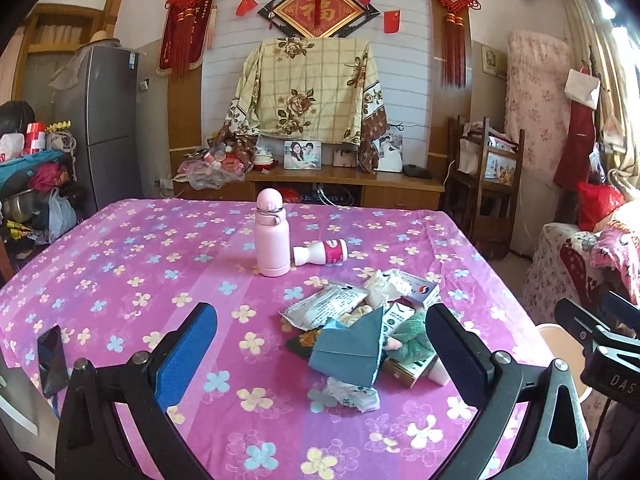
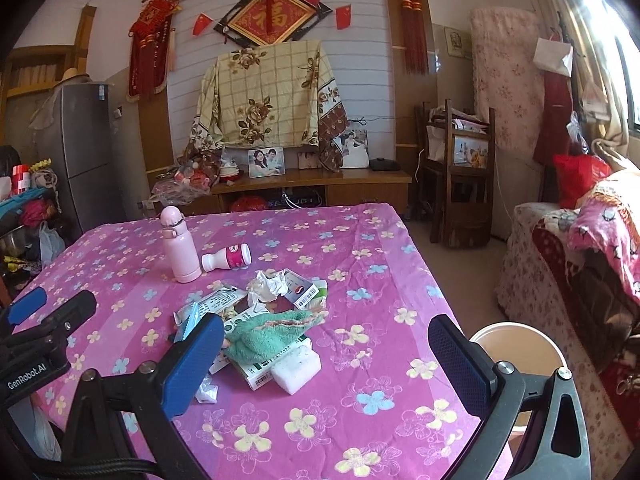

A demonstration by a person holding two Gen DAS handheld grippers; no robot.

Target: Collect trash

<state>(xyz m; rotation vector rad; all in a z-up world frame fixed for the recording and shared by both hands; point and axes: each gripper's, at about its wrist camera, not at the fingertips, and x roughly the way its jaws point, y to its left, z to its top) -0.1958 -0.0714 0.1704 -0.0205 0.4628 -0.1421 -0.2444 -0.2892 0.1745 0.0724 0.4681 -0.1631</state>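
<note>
A pile of trash (image 1: 360, 320) lies on the pink flowered tablecloth (image 1: 140, 260): crumpled white paper (image 2: 268, 286), printed wrappers, small boxes, a blue folded paper (image 1: 348, 350), a green cloth (image 2: 272, 330) and a white foam block (image 2: 296, 370). A small crumpled wrapper (image 1: 352, 396) lies nearer me. A white and pink yogurt bottle (image 1: 320, 252) lies on its side beside the pile. My left gripper (image 1: 320, 356) is open, just short of the pile. My right gripper (image 2: 324, 356) is open, its fingers either side of the pile's near edge. Both are empty.
A pink thermos (image 1: 272, 236) stands upright behind the pile. A beige bin (image 2: 516, 344) stands at the table's right side. A black phone (image 1: 50, 356) lies at the table's left edge. A sofa (image 2: 580, 260) is to the right, a cabinet behind.
</note>
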